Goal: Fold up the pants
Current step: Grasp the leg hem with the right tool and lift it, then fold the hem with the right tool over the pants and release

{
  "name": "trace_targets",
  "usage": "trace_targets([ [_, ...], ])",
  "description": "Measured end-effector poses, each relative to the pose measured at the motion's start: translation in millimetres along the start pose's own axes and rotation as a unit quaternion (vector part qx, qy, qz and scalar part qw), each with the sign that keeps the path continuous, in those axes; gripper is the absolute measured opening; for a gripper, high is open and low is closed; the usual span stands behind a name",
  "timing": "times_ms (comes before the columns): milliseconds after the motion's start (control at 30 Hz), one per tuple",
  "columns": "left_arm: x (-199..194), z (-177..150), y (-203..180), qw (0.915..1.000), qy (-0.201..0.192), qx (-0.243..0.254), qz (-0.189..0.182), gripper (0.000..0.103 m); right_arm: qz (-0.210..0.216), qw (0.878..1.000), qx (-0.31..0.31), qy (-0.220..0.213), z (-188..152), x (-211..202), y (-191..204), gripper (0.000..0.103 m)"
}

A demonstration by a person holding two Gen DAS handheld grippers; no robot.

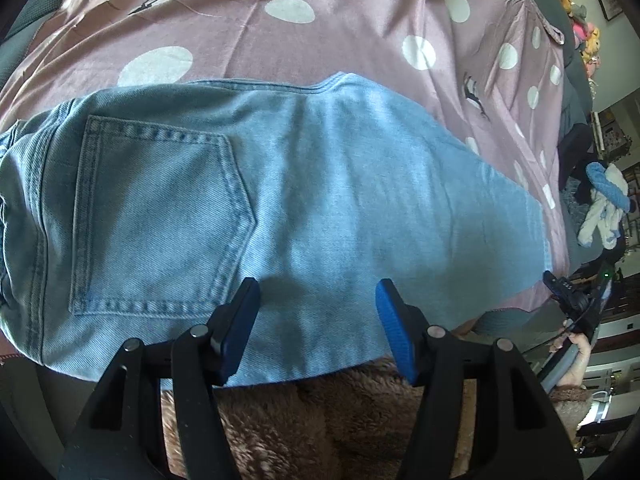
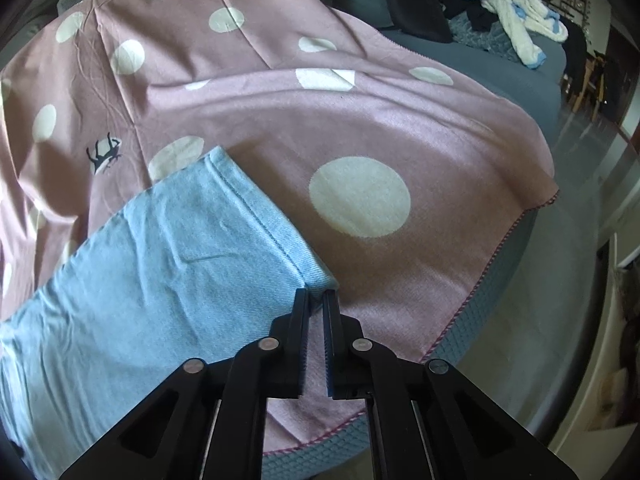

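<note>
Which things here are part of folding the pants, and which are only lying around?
For the job:
jeans
left gripper, open above them
right gripper, shut on their hem corner

Lying about:
pink dotted blanket
blue and white clothes
plush toys

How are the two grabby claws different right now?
The left gripper is open, with nothing between its blue pads; the right gripper is shut on the jeans. The left hovers by the back pocket; the right pinches a hem corner. Both are black and point down at the same jeans.
</note>
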State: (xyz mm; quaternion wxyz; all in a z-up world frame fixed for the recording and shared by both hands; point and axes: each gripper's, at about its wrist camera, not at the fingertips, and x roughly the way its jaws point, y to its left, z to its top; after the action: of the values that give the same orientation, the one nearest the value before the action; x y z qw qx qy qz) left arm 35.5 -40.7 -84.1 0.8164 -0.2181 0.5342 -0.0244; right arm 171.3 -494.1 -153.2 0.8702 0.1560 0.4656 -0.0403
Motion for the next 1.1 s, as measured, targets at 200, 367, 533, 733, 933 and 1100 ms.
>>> trace_targets([
  [200, -8, -6, -15, 0.9995, -0.012, 0.026, -0.011, 0.081, 0.021, 0.999, 0.035, 0.004, -4, -13, -13, 0.018],
  [367, 2, -6, -20, 0.9995, -0.005, 0.030, -0.010, 0.088, 0.081, 0.996, 0.046, 0.004, -15, -19, -11, 0.041],
  [533, 14, -6, -17, 0.9997, 0.014, 0.018, -0.005, 0.088, 0.088, 0.995, 0.040, 0.021, -19, 0, 2, 0.041],
  [733, 16, -7, -12, 0.9997, 0.017, 0.008, -0.013, 0.090, 0.102, 0.993, 0.052, 0.003, -8, 8, 4, 0.041],
  [933, 11, -8, -13, 0.9998, 0.012, 0.009, -0.010, 0.089, 0.137, 0.985, 0.100, -0.013, 6, 17, -7, 0.013],
  [1100, -10, -6, -4, 0.9997, -0.022, -0.001, 0.005, 0.089, 0.154, 0.983, 0.080, -0.051, 11, -12, 3, 0.011],
])
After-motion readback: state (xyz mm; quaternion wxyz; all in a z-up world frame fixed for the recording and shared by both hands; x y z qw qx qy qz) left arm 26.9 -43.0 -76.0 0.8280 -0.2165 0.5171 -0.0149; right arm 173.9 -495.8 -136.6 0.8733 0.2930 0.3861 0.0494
